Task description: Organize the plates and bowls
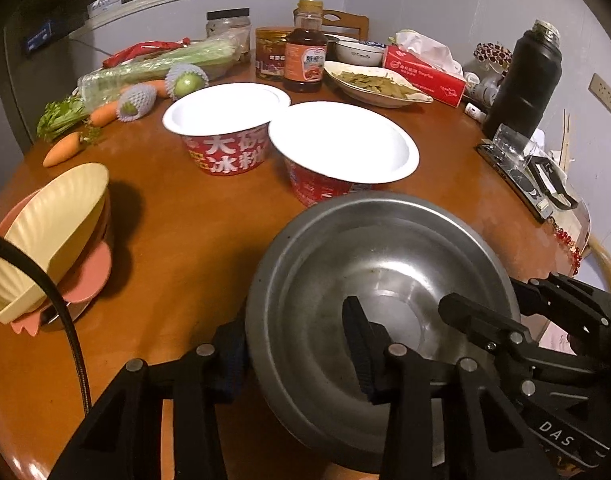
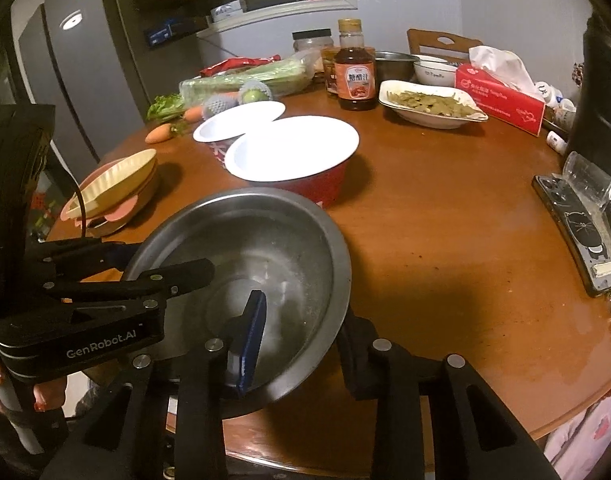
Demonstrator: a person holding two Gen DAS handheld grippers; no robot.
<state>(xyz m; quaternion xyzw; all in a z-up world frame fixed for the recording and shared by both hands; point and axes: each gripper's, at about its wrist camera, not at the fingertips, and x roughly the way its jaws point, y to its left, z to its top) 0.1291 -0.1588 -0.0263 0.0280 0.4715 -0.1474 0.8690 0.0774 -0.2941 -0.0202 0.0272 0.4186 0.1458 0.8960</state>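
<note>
A steel bowl [image 1: 385, 280] is held near the front of the round wooden table [image 1: 177, 216]; it also shows in the right wrist view [image 2: 265, 248]. My left gripper [image 1: 293, 344] is shut on its left rim, one finger inside and one outside. My right gripper [image 2: 297, 344] is shut on its right rim, and shows in the left wrist view [image 1: 489, 312]. Two red paper bowls [image 1: 341, 152] [image 1: 225, 116] stand behind. A cream bowl [image 1: 49, 232] lies tilted on pink plates [image 1: 93, 276] at the left.
Carrots [image 1: 61, 148], celery [image 1: 161, 64], jars, a sauce bottle [image 1: 305, 60], a dish of greens [image 1: 377, 84], a tissue box [image 1: 425, 72], a black flask [image 1: 525, 76] and a phone [image 2: 577, 232] crowd the table's far and right sides. A fridge [image 2: 85, 72] stands at the left.
</note>
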